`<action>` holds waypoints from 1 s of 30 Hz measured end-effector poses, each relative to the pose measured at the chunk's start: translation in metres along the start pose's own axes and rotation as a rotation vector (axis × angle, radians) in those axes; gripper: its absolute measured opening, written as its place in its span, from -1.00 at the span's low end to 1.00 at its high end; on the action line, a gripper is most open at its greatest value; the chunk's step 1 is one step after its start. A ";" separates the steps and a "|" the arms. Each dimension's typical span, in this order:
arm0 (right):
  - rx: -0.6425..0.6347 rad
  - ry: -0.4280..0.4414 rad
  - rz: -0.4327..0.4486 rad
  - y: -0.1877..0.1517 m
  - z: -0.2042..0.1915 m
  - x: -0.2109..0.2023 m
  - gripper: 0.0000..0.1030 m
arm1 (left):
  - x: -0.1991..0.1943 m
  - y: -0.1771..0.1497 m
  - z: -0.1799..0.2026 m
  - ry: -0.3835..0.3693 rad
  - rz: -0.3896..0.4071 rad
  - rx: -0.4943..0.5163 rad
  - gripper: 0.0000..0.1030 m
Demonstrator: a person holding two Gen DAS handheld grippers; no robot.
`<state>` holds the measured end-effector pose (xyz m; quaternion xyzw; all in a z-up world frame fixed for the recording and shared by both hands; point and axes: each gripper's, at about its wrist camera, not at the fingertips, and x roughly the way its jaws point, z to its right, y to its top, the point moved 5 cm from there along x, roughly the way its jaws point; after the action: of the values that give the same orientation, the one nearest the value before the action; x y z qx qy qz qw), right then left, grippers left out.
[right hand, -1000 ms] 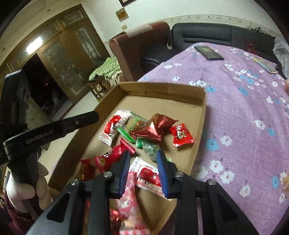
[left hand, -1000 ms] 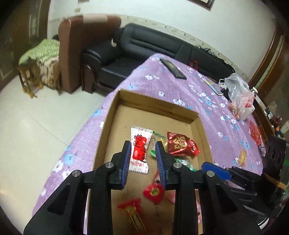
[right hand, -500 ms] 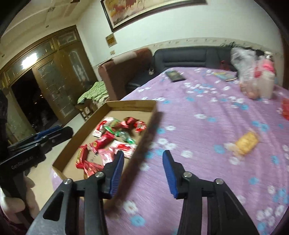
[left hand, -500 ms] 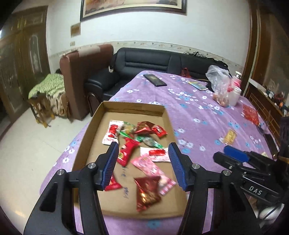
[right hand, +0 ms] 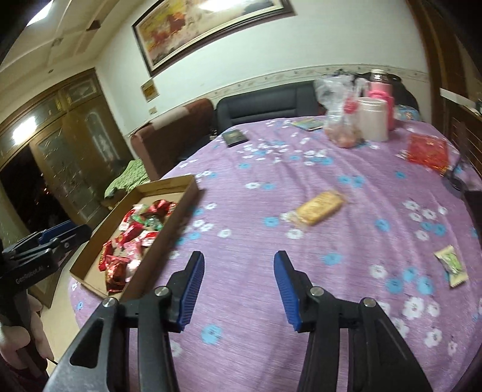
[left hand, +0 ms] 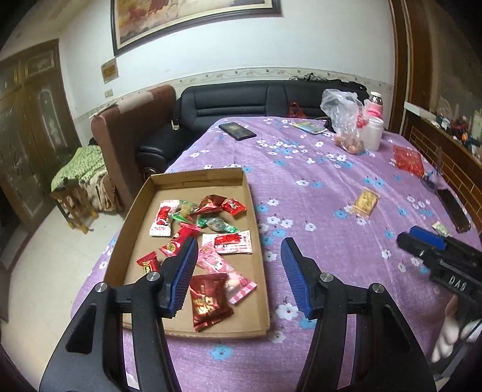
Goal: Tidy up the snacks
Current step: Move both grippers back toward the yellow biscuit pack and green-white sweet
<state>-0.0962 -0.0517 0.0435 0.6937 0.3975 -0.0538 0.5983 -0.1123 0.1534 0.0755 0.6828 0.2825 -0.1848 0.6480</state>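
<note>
The snacks [left hand: 208, 238] lie heaped in a shallow cardboard box [left hand: 259, 247] at the near left edge of the table [left hand: 316, 169]. Three more sit loose on the cloth: a yellow biscuit pack [right hand: 319, 207] mid-table, a small green packet [right hand: 452, 265] to the right, and a red packet [right hand: 427, 149] farther back. The left gripper [left hand: 238, 271] hangs over the box's right wall with jaws parted and empty. The right gripper [right hand: 238, 288] hangs over bare cloth, also parted and holding nothing. The cloth is purple with white and blue flowers. Near the far edge lie a dark phone [left hand: 238, 131], a plastic bag [left hand: 343, 120] and a white jar [left hand: 373, 134]. Behind stand a black sofa [left hand: 241, 102], a brown armchair [left hand: 129, 132], a framed painting [left hand: 192, 18] and wooden doors [right hand: 69, 144].
</note>
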 end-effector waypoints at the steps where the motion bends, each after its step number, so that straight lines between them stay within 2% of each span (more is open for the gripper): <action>1: 0.012 -0.007 0.004 0.000 0.007 -0.003 -0.01 | 0.000 0.000 0.002 -0.001 -0.001 0.005 0.12; 18: 0.210 -0.159 0.096 0.001 0.117 -0.050 0.07 | 0.018 -0.011 0.036 -0.029 -0.063 0.071 0.12; 30: 0.388 -0.352 0.180 0.000 0.211 -0.097 0.13 | 0.030 -0.022 0.053 -0.138 -0.110 0.081 0.12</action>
<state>-0.0774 -0.2826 0.0381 0.8078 0.2065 -0.1949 0.5165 -0.0967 0.1057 0.0348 0.6776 0.2665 -0.2777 0.6267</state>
